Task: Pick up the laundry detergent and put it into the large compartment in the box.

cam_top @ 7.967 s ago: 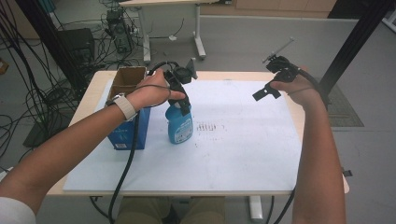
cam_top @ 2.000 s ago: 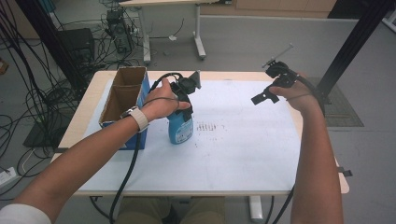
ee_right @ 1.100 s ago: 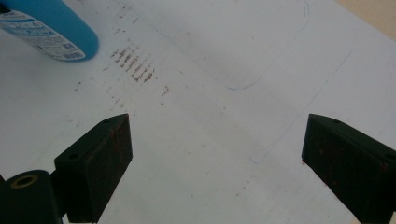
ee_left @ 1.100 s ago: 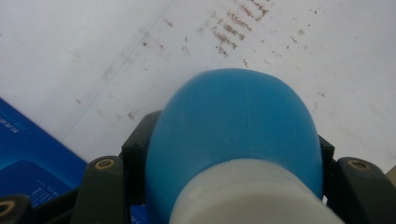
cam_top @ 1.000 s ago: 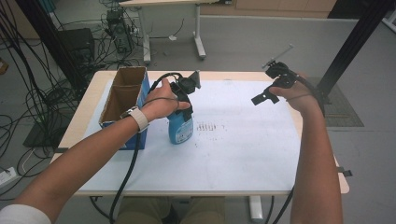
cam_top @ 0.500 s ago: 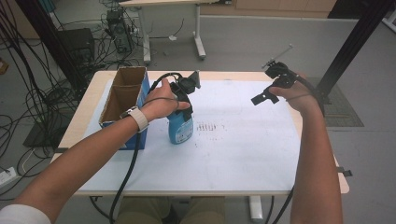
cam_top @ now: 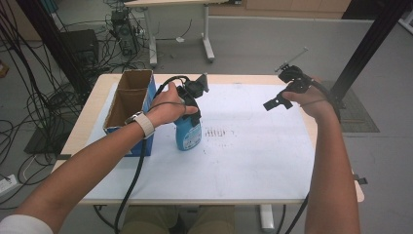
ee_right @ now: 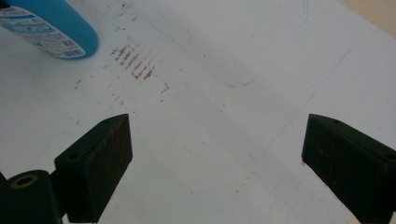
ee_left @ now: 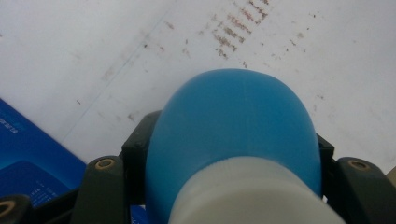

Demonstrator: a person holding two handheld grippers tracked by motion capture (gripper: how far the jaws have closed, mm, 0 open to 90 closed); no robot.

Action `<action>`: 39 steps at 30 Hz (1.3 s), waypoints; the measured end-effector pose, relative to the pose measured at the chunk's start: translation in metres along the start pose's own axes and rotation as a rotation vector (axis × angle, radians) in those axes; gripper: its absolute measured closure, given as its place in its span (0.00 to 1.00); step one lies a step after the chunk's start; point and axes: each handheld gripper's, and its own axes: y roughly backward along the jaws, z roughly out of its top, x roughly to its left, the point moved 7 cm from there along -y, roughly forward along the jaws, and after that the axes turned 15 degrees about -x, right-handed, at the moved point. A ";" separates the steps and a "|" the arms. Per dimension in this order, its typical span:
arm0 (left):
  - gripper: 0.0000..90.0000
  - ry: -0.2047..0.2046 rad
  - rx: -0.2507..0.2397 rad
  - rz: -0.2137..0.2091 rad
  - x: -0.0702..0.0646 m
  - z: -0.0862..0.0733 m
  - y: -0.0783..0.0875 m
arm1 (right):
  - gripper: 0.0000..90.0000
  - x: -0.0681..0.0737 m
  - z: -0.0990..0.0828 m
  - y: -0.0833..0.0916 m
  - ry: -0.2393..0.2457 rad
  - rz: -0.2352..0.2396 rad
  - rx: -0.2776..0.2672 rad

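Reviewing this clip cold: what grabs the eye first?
The blue bottle standing upright on the white sheet, with the left gripper clamped on its top. Beside it sits an open cardboard box at the table's left, while the right gripper hangs open at the far right.

Bottle's cap point(ee_left: 252, 196) runs off the left gripper view's six o'clock edge; the blue bottle point(cam_top: 188, 132) hides its neck behind the left gripper point(cam_top: 192, 100); label print unreadable.
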 end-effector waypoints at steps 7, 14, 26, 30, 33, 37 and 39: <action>0.44 0.015 -0.010 -0.006 0.002 0.003 0.010 | 0.09 -0.001 -0.002 0.001 -0.004 -0.001 0.001; 0.44 0.022 -0.027 0.017 -0.001 0.005 0.030 | 0.09 0.003 0.000 0.003 0.003 -0.002 -0.005; 0.43 0.040 -0.017 0.030 -0.010 0.003 0.046 | 0.09 0.011 0.001 0.009 0.021 -0.003 -0.017; 0.43 0.060 -0.031 0.032 -0.016 0.001 0.056 | 0.09 0.013 0.001 0.010 0.025 0.000 -0.021; 0.43 0.079 -0.034 0.039 -0.019 0.000 0.065 | 0.09 0.016 0.001 0.013 0.027 -0.002 -0.025; 0.43 0.093 -0.037 0.052 -0.026 0.001 0.076 | 0.09 0.019 0.001 0.017 0.035 -0.003 -0.031; 0.43 0.097 -0.036 0.056 -0.028 0.001 0.079 | 0.09 0.020 0.001 0.018 0.038 -0.003 -0.033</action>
